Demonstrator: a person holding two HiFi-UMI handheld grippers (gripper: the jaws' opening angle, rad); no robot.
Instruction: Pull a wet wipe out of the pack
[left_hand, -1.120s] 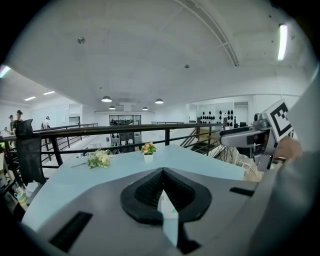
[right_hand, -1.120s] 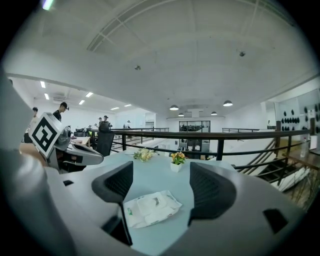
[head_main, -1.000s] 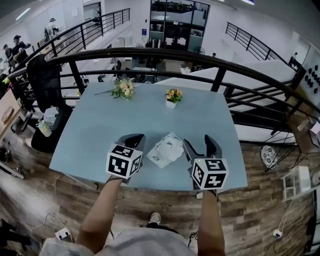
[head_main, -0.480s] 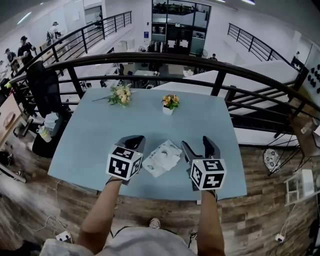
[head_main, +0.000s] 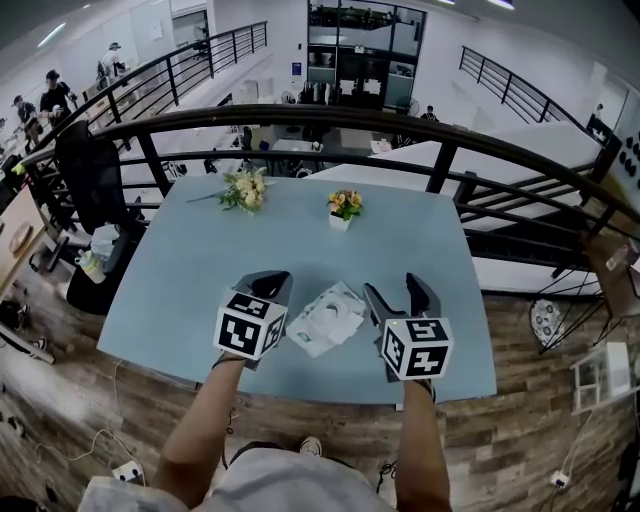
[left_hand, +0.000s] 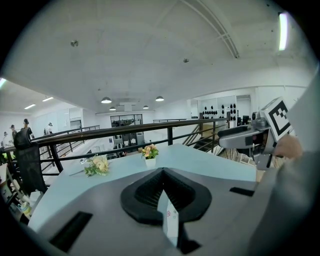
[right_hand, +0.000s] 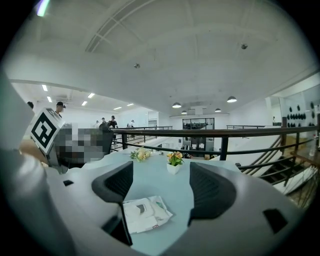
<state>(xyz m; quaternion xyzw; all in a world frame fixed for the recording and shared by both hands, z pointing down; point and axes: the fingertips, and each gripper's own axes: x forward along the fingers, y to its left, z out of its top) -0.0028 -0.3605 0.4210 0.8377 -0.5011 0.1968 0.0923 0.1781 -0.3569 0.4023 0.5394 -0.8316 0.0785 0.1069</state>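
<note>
The person stands at a pale blue table (head_main: 190, 260) with 2 claws held out over its near edge, 1 in each hand, each carrying its marker cube on the end nearest the person. The left claw (head_main: 268, 284) is clenched: its own camera shows the 2 dark ribbed pads pressed together along 1 seam. The right claw (head_main: 398, 292) is released, its jaws spread wide with bare tabletop showing between them. The wet wipe pack (head_main: 325, 318), white and a little crumpled, lies flat on the table in the gap between the 2 claws, just right of the left claw and just left of the right claw. From the right claw's camera it shows low in the opening, nearer that claw's left jaw than its right, resting on the table below and gripped by neither jaw. Whether the left claw's side brushes the pack I cannot tell. Well ahead of the right claw's opening stands a small white pot of orange flowers (head_main: 344, 206), and ahead of the left claw, toward the table's far edge, lies a loose bouquet (head_main: 246, 186). A dark railing (head_main: 300, 114) curves past beyond them.
</note>
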